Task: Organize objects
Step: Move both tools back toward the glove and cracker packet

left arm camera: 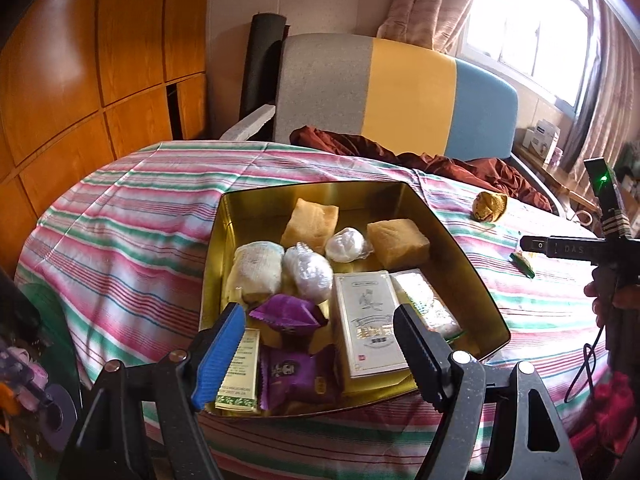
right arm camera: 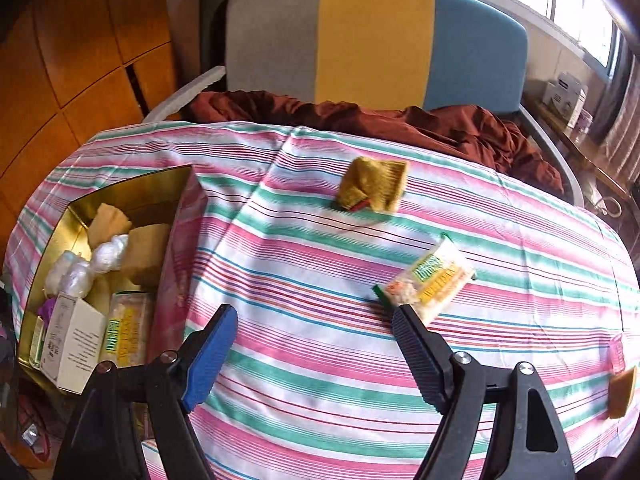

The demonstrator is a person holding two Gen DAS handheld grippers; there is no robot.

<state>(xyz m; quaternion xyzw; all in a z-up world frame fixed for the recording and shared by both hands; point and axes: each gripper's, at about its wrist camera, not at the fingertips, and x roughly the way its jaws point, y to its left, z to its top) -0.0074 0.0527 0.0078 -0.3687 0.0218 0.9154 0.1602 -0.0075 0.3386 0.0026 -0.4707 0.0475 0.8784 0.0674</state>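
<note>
A gold tin box [left arm camera: 472, 264] sits on the striped tablecloth [left arm camera: 132, 220] and holds wrapped snacks, purple packets [left arm camera: 288, 312] and a white carton [left arm camera: 368, 324]. My left gripper [left arm camera: 320, 344] is open and empty, hovering over the tin's near end. In the right wrist view the tin [right arm camera: 132, 188] is at the left. My right gripper [right arm camera: 316, 348] is open and empty above the cloth. A green-and-yellow snack packet [right arm camera: 432, 280] lies just beyond its right finger. A mustard wrapped snack [right arm camera: 374, 190] lies farther back. The right gripper's body [left arm camera: 576, 248] shows at the left wrist view's right edge.
A grey, yellow and blue sofa back [right arm camera: 376, 40] with a maroon cloth [right arm camera: 400, 124] stands behind the table. Wooden cabinets [left arm camera: 80, 60] are at the left. A small pink item [right arm camera: 616, 352] and a tan piece [right arm camera: 624, 396] lie near the table's right edge.
</note>
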